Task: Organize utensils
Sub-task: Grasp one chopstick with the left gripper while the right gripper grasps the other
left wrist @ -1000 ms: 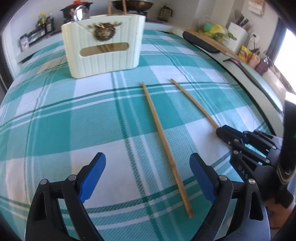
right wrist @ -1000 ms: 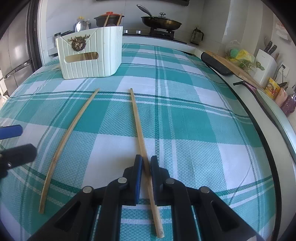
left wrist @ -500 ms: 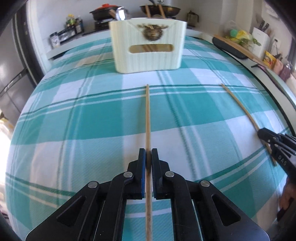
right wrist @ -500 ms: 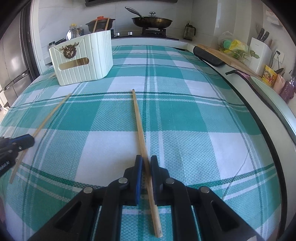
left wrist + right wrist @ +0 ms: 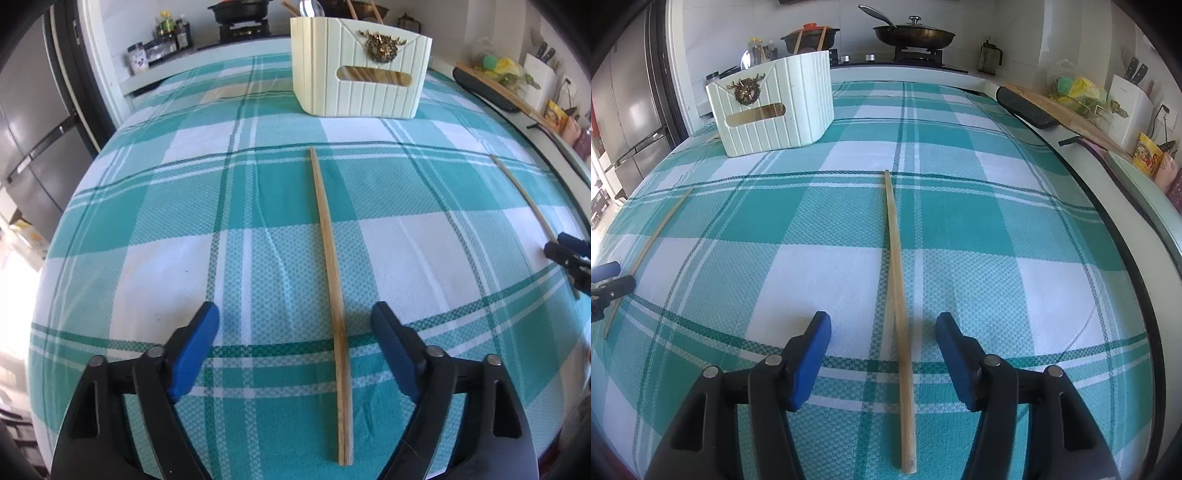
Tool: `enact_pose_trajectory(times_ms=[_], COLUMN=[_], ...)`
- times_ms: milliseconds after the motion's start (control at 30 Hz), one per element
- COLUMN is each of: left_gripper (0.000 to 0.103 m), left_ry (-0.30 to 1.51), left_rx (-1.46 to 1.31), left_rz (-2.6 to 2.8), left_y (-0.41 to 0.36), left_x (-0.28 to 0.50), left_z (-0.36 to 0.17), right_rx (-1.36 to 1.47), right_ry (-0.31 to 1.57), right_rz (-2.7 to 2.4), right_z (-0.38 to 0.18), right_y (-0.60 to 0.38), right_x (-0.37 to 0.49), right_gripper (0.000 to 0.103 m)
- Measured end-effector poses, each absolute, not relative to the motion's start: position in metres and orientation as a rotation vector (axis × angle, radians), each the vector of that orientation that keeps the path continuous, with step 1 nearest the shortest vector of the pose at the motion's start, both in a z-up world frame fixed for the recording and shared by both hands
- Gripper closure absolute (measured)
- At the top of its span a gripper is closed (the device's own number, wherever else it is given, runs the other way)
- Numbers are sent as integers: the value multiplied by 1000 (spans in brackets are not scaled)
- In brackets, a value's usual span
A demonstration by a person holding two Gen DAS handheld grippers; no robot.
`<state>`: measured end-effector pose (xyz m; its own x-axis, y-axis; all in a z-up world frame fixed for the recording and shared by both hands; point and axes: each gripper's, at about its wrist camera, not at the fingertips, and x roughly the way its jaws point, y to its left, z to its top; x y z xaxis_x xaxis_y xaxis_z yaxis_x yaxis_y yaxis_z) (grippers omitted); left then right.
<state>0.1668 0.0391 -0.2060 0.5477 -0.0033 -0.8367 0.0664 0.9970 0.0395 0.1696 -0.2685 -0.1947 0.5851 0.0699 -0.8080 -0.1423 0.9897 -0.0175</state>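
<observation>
1. The left gripper (image 5: 295, 325) has its jaws wide apart, with one chopstick (image 5: 330, 258) lying flat on the cloth between them, untouched.
2. The right gripper (image 5: 882, 332) is likewise spread, straddling the other chopstick (image 5: 897, 277) without contact.
3. Both sticks rest on the teal checked tablecloth (image 5: 147, 221), well apart from each other.
4. The cream utensil box (image 5: 360, 70) stands beyond their far tips.
</observation>
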Motion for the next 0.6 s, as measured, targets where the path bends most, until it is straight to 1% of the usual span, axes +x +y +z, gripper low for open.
enact_pose_trajectory(times_ms=[67,133,333,467,533,600], left_gripper=[1,1,1,0,1,1], left_ry=[984,1001,974,997,1055,1043], left_rx=[66,15,22,42,85,139], left_rz=[-18,-33,-43,-65,-114,-119], left_y=[43,51,50,50,50,52], left_x=[168,172,169,173,183,192], left_z=[-209,-212,-212,-210,-206,-195], right_rx=[-93,-95,-90,-91,-112,-119], right_ry=[934,917,895,899,947,1038], right_rz=[130,136,137,138,171,233], right_z=[-195,-196,-197,-197,-195,-191], right_y=[-268,-268,-269,-269,-269,-274], right_x=[169,168,164,164,170,183], right_gripper=[41,41,40,40,40,40])
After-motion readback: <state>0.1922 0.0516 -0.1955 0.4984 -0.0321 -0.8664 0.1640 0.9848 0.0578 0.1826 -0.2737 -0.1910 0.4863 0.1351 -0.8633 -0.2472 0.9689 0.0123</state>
